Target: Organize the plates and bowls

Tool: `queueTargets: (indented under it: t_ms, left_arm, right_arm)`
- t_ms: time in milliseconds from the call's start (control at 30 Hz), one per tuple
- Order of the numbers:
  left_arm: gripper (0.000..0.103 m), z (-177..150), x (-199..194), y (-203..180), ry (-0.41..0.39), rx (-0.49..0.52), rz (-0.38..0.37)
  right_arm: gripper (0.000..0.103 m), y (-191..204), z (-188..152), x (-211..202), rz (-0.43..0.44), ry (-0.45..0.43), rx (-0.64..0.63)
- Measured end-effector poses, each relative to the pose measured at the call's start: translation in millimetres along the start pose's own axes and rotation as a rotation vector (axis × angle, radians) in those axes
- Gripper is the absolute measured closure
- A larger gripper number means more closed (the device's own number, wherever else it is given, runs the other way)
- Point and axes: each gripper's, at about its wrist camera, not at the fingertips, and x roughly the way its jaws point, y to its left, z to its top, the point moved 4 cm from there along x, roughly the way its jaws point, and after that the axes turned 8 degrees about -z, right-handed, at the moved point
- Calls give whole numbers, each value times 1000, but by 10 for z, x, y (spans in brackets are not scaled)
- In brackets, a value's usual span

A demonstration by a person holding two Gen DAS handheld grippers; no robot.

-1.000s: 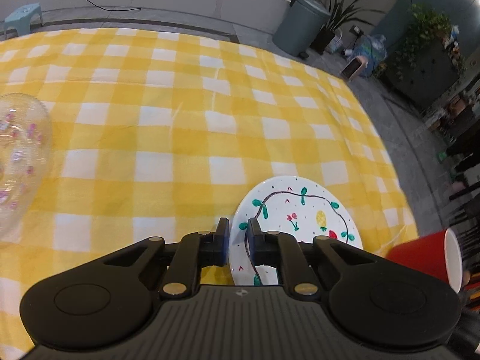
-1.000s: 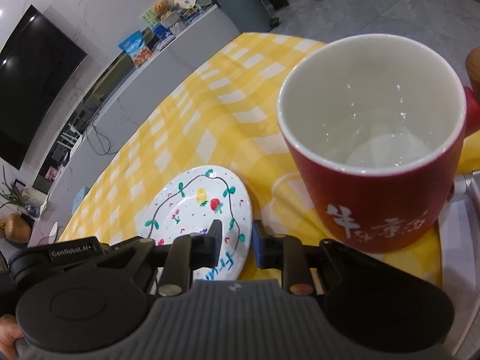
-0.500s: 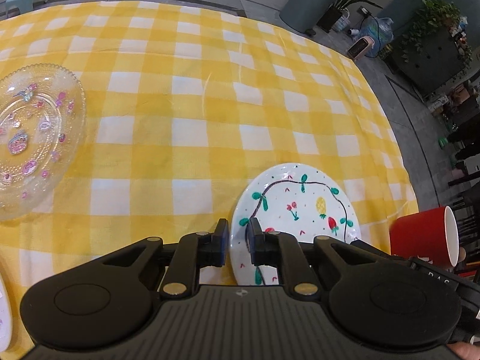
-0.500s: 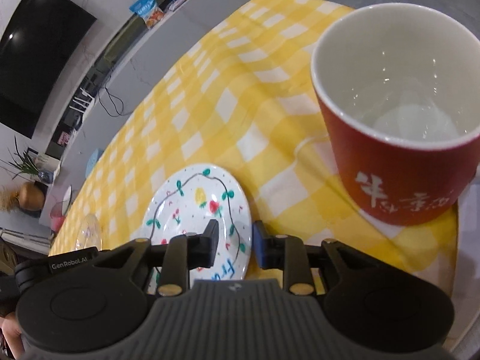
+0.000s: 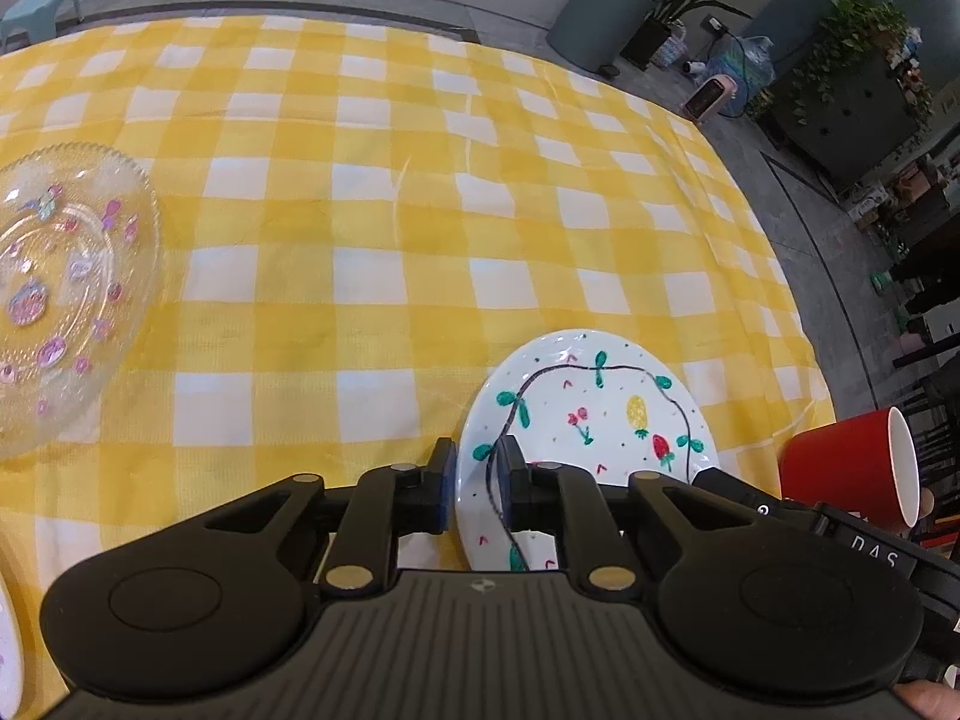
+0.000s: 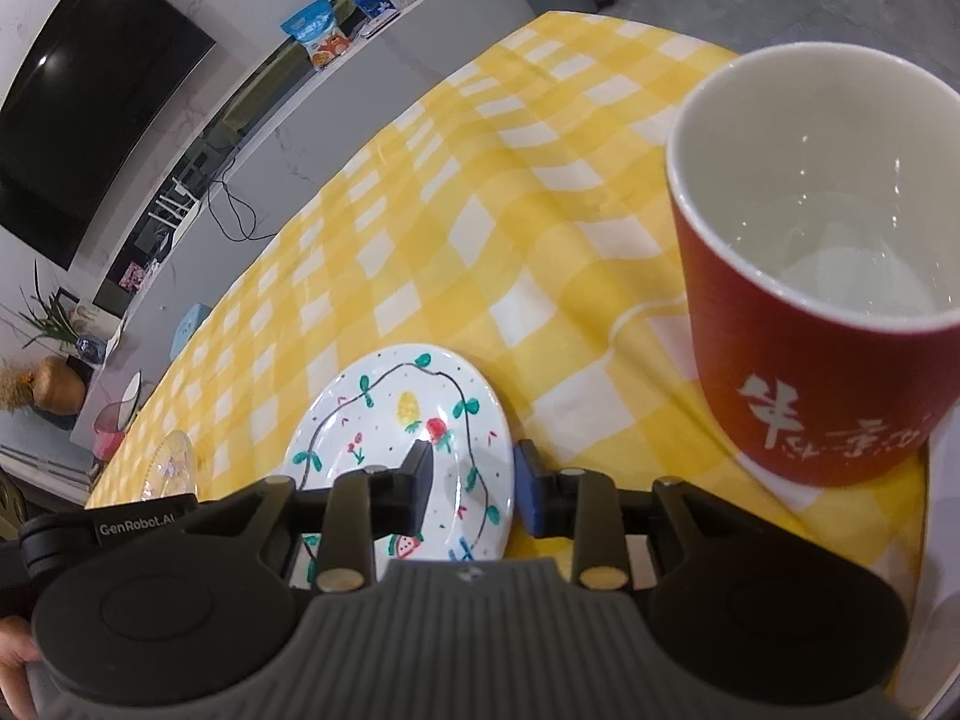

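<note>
A white plate point(image 5: 588, 414) painted with fruit and a vine lies flat on the yellow checked cloth point(image 5: 372, 228). My left gripper point(image 5: 477, 468) straddles its left rim, and its jaws are opening with the pads not pressing. In the right wrist view the same plate point(image 6: 396, 420) has its right rim between the fingers of my right gripper point(image 6: 474, 474), whose jaws are also opening, with a gap beside the rim. A clear glass plate point(image 5: 66, 294) with pink stickers rests far left on the cloth.
A red mug point(image 6: 828, 312) stands upright close to the right of the painted plate, near the table's corner. A sliver of another white dish point(image 5: 6, 648) shows at the lower left. The cloth's right edge point(image 5: 798, 312) drops to the floor.
Both grippers' jaws have spread wider around the painted plate's rims. The plate stays flat on the cloth. The left view has tipped down, bringing the glass plate into fuller view.
</note>
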Motion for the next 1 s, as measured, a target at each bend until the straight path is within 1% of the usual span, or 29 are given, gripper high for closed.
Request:
queueTargets:
  t_ms: [33, 67, 100, 133, 233, 267, 300, 400, 433, 467, 500, 567, 633, 733, 800, 867, 1000]
  left_arm:
    - [81, 11, 3, -9, -5, 10, -9]
    - [81, 19, 8, -17, -11, 16, -5]
    - [83, 21, 26, -20, -12, 16, 12]
    - [84, 19, 32, -36, -17, 28, 32]
    - [84, -15, 47, -115, -9, 98, 57]
    - [84, -30, 46, -121, -13, 102, 59]
    - [84, -43, 39, -111, -18, 93, 56]
    - [85, -57, 6, -44, -37, 22, 34]
    - [86, -58, -1, -25, -40, 3, 34]
    - [86, -53, -12, -17, -42, -4, 35]
    - [86, -54, -23, -17, -44, -4, 40]
    - [86, -54, -58, -22, -50, 0, 49]
    - [87, -47, -116, -20, -60, -12, 32]
    - [87, -33, -192, -7, -70, -51, 3]
    - [87, -37, -234, 7, -75, -73, 0]
    - [88, -44, -268, 4, -80, -72, -1]
    - [89, -90, -326, -24, -72, -75, -9]
  right_arm:
    - [68, 13, 2, -8, -3, -3, -6]
    - [68, 35, 1, -13, -7, -9, -15]
    - [67, 61, -6, -9, -8, -13, -27]
    - [68, 73, -15, 1, -14, -16, -36]
    - [70, 48, -19, -2, -12, -29, -27]
    - [70, 33, -16, -1, -6, -30, -23]
    - [71, 21, -12, -3, -2, -31, -18]
    - [75, 22, -14, -11, -14, -34, -20]
    - [79, 34, -16, -9, -27, -34, -37]
    - [82, 48, -20, -11, -39, -34, -54]
    - [83, 55, -24, -13, -41, -32, -61]
    - [87, 47, -30, -20, -34, -24, -50]
    - [89, 43, -27, -44, -31, -28, -46]
    - [90, 28, -21, -99, -15, -30, -31]
    - [92, -7, -23, -124, 11, -19, 3]
    - [94, -30, -38, -144, 25, -10, 21]
    - [94, -33, -92, -218, 21, -8, 16]
